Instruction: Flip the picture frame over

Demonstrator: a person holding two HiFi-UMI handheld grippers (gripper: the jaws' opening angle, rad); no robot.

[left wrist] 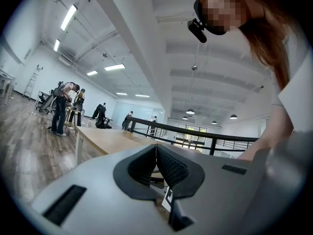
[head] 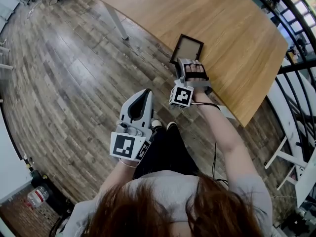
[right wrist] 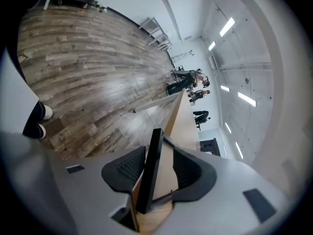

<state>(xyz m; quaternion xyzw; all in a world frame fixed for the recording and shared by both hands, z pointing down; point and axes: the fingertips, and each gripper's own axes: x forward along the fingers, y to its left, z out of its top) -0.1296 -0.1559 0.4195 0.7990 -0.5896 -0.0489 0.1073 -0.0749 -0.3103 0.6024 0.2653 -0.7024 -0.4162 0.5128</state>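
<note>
Left gripper [head: 144, 97] pinched together (empty); right gripper [head: 190, 64] splayed around picture frame [head: 187, 47], its length running away.

picture frame [head: 188, 46] on table [head: 237, 38], between right gripper [head: 186, 64] jaws

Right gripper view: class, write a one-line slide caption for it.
Open right gripper straddles one edge of the dark picture frame on the wooden table.

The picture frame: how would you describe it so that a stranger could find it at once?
Look at the wooden table; near its edge closest to the person sits the frame. Nothing else shows on that table, and it is a dark rim around a tan panel, with the right claw open around it.
</note>
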